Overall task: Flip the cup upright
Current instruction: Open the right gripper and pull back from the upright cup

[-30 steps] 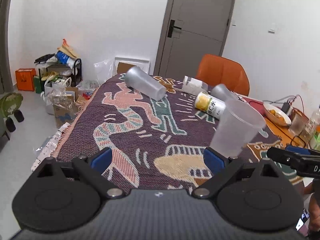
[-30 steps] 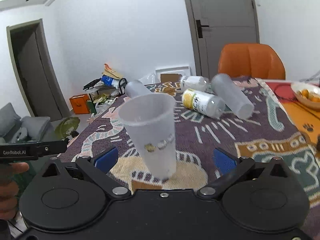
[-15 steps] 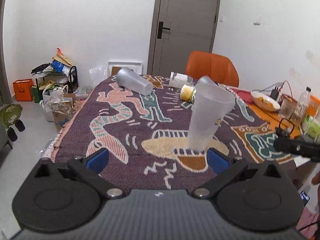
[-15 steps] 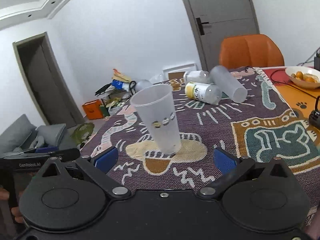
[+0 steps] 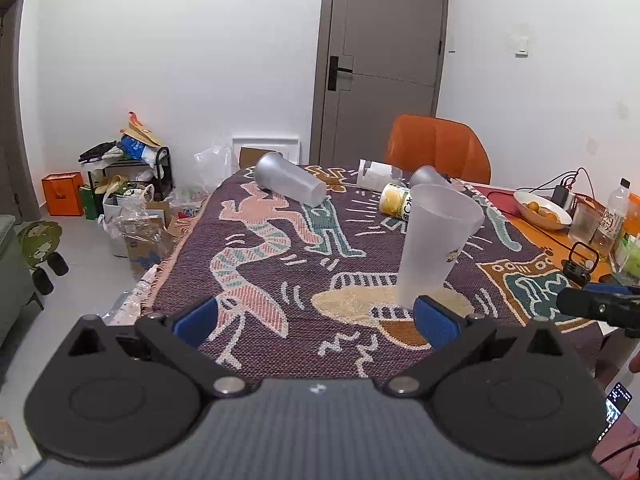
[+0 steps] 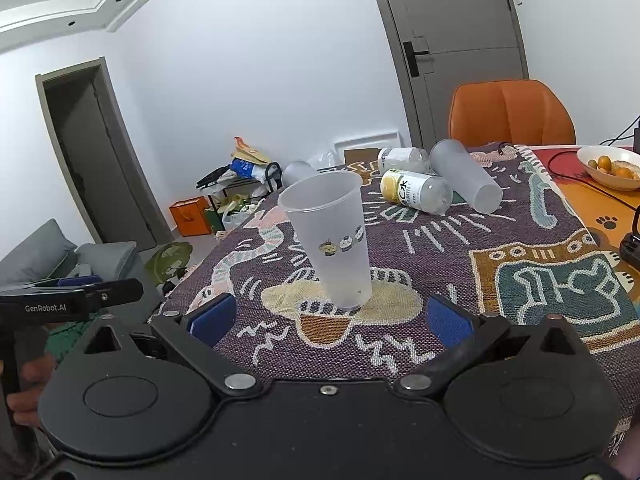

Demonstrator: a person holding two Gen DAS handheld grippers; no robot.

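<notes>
Both grippers are held back from the table with their blue-padded fingers spread wide and nothing between them. Seen from its own camera, the left gripper (image 5: 314, 318) hangs over the near edge of the patterned woven tablecloth (image 5: 280, 280); the right gripper (image 6: 328, 318) does the same from a spot further right, and each shows at the edge of the other's view.

Just ahead of both stands the frosted plastic cup (image 6: 332, 236), mouth up, its base resting on the cream patch of the cloth, apart from either set of fingers. A row of small cartoon figures is printed on its side. From the left camera it appears in front of the right finger pad.

Farther back on the cloth lie two more frosted cups on their sides (image 5: 290, 184) (image 6: 466, 176), with a yellow-labelled bottle (image 6: 416, 192) and a clear bottle (image 6: 400, 159) between them. Behind the table are an orange chair (image 5: 438, 148) and a grey door (image 5: 380, 60). A bowl of orange fruit (image 6: 612, 166) sits at the right.
</notes>
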